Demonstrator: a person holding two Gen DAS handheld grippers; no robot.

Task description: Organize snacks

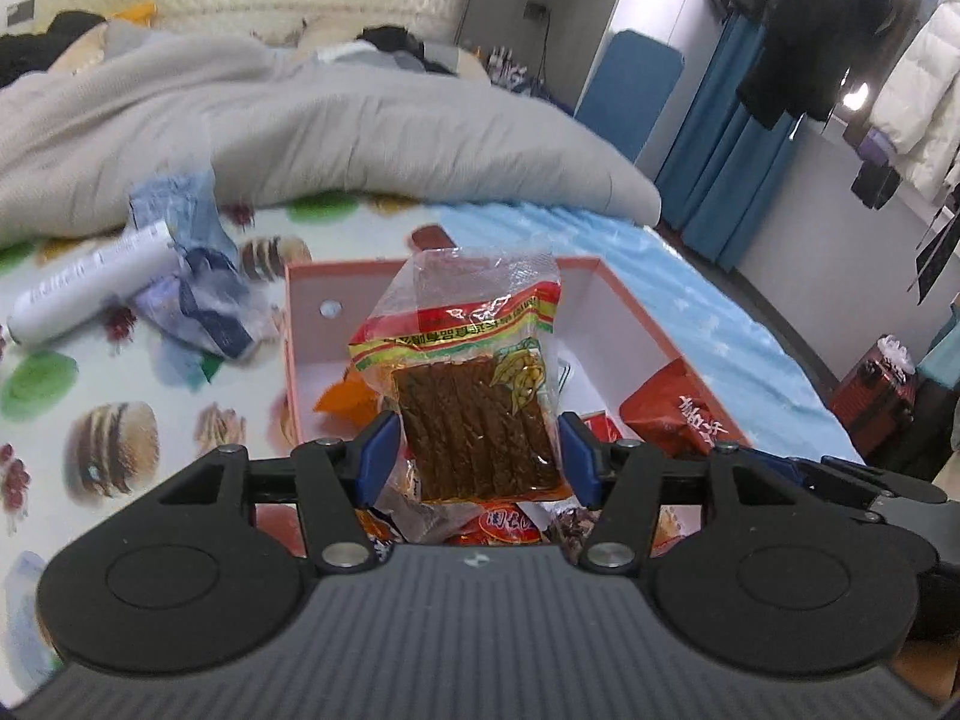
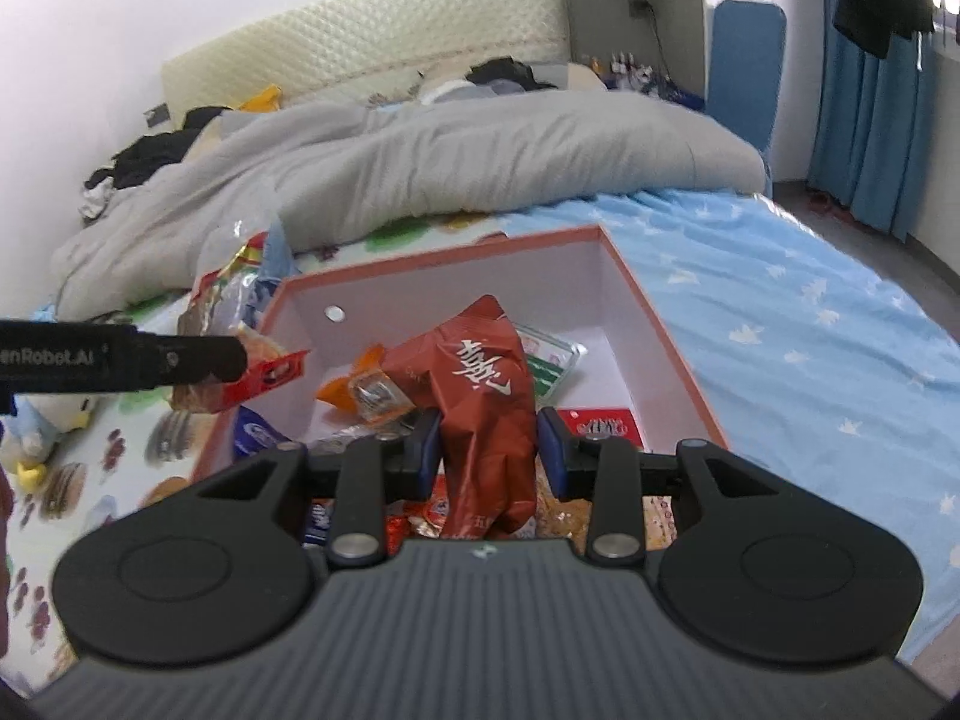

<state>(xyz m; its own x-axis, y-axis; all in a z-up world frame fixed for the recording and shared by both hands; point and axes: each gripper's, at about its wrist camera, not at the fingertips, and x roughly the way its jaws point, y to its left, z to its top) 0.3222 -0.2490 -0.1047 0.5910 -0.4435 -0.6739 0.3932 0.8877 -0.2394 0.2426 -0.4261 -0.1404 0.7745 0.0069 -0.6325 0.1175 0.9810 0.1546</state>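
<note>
Bedding fills most of both views: a grey duvet (image 1: 312,120) lies bunched across the far half of the bed, and nearer the cameras a sheet printed with burgers and fruit (image 1: 108,420) meets a light blue starred sheet (image 2: 810,330). On that sheet, near the bed's front edge, sits an open box (image 2: 636,276) with a salmon rim and white walls. Several snack packets lie in its near end, among them a small orange one (image 2: 360,387) and a green-and-white one (image 2: 555,360) towards the far right corner.

Off the box's left edge, a crumpled blue wrapper (image 1: 192,294) rests on the burger sheet with a white tube (image 1: 90,288) touching it.

The left gripper (image 1: 477,450) has its blue pads closed against the sides of a clear packet of brown strips (image 1: 474,372), held upright above the box's near end. The right gripper (image 2: 489,450) pinches a dark red foil packet (image 2: 480,396) above the box, its top leaning left. Whether either packet touches the snacks beneath is hard to tell.
</note>
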